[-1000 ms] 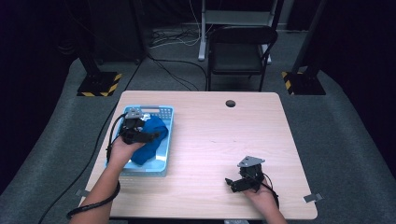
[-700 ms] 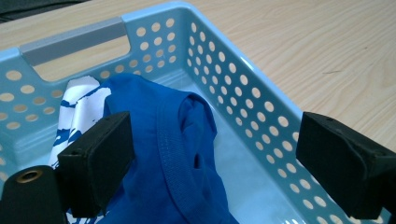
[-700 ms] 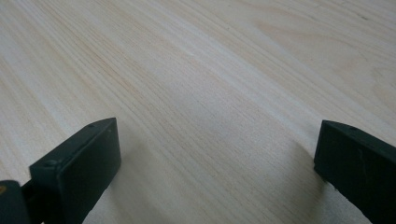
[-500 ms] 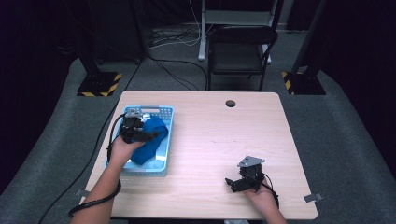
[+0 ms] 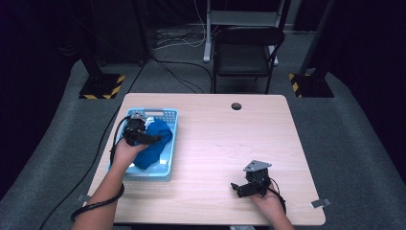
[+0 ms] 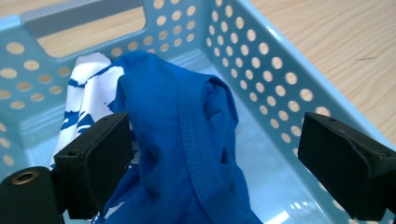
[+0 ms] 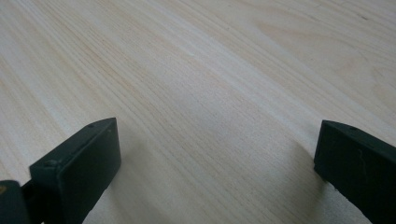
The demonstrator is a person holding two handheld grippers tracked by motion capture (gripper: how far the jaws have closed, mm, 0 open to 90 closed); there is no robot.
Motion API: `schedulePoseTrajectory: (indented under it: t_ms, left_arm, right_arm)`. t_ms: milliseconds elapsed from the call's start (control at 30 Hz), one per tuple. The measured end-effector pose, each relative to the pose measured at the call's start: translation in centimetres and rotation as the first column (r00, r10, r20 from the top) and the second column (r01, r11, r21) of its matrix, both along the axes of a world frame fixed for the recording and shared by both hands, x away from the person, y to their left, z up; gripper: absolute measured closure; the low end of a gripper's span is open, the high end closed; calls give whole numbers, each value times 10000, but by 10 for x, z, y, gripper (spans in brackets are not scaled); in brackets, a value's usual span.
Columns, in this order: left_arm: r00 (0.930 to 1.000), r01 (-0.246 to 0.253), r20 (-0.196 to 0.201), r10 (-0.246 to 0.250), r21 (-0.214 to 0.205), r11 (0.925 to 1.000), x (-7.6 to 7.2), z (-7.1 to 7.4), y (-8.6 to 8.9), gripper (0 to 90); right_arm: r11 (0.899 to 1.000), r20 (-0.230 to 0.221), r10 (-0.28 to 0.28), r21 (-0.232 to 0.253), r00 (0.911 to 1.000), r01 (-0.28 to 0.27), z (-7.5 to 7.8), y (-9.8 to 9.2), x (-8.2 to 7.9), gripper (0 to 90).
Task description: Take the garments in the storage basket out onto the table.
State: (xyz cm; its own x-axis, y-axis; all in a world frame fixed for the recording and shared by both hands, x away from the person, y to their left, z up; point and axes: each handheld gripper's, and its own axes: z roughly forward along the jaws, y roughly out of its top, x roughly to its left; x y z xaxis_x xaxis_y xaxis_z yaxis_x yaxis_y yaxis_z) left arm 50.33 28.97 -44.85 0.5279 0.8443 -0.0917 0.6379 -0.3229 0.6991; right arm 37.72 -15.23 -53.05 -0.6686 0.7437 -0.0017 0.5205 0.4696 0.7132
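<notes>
High view: blue cloth [image 5: 152,143] lengthwise in basket [image 5: 168,125]

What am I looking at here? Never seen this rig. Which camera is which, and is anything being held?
There is no robot arm: a person at a table holds a hand-operated two-jaw gripper in each hand. The high view is a fixed camera that looks down on the table from the person's side. The other two pictures come from cameras that ride on the grippers and look along their black jaws.

The left gripper is over a light blue perforated basket that holds a bunched blue cloth with a white-and-blue patterned piece beside it. Its jaws stand open on either side of the cloth, not clamped on it.

The right gripper rests low over bare wood near the table's front edge, jaws open, holding nothing.
</notes>
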Motion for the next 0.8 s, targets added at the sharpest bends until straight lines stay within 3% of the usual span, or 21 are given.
schedulePoseTrajectory:
  t_ms: [100,433,800]
  left_arm:
    - [9999,3,-167,-4,-73,10000,2,-3,1,82]
    - [9985,-274,-459,290,338,9991,7,-7,-1,72]
    - [9923,-581,-1058,638,555,9968,13,-15,-1,93]
  right_arm:
    - [10000,7,9,-3,10000,-9,0,0,0,0]
    - [10000,4,8,-3,10000,-8,0,0,0,0]
    - [10000,6,7,-1,10000,-7,0,0,0,0]
